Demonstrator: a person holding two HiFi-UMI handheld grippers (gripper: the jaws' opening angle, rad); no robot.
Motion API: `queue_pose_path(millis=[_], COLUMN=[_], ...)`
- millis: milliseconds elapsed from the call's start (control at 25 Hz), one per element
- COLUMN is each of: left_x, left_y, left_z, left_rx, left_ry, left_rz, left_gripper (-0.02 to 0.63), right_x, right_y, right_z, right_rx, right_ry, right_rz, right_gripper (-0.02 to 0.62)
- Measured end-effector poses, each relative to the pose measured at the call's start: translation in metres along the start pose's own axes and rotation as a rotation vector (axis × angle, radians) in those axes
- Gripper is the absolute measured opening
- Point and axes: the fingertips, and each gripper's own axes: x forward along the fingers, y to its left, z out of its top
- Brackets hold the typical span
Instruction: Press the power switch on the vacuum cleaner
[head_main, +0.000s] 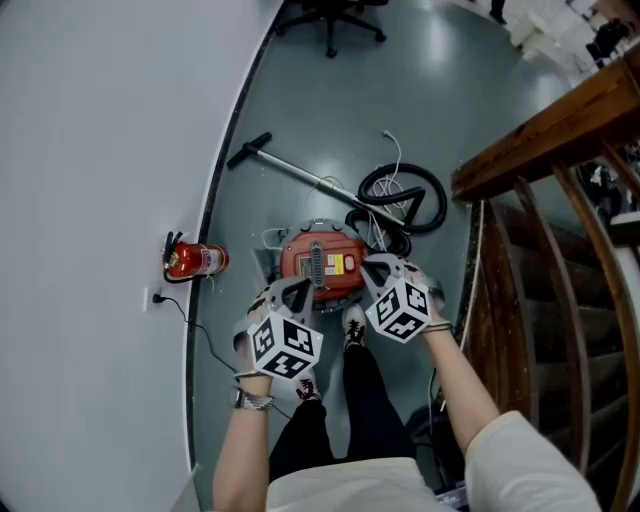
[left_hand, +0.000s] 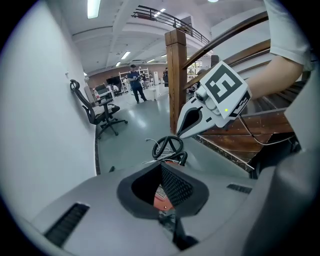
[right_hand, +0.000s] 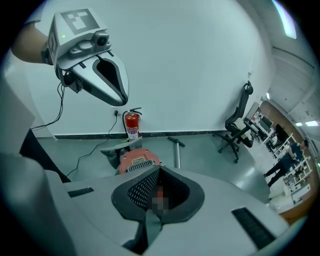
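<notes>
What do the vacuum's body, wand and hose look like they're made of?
Vacuum body: likely moulded plastic, smooth orange-red shell with a grey ribbed grille. Wand: probably metal, a pale shiny straight tube with a dark grip. Hose: black and coiled in a loop, so flexible plastic or rubber; too small to tell.
</notes>
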Motion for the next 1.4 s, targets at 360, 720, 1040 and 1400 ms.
queue_pose_path(millis=[360, 720, 1040, 1400], left_x=[-0.057, -0.114, -0.167, -0.221], left_y=[0.001, -0.013, -0.022, -0.034], left_z=[0.038, 0.059, 0.084, 0.109], left_rx=[0.082, 0.138, 0.217, 0.296], left_ry=[-0.066, -0.117, -0.183, -0.260], left_rz=[0.037, 0.060, 0.095, 0.128], left_gripper=[0.001, 0.001, 0.001, 0.001], right_x=[-0.068, -0.141, -0.205, -0.269], right_y=[0.001, 0.003, 0.011, 0.024], right_z=[0.043, 0.079, 0.116, 0.138], right_rx=[-0.054, -0.106, -0.153, -0.147], right_ry=[-0.063, -0.099, -0.152, -0.191], right_rz=[-0.072, -0.141, -0.211, -0.297], right_gripper=[0.029, 0.029, 0.029, 0.028])
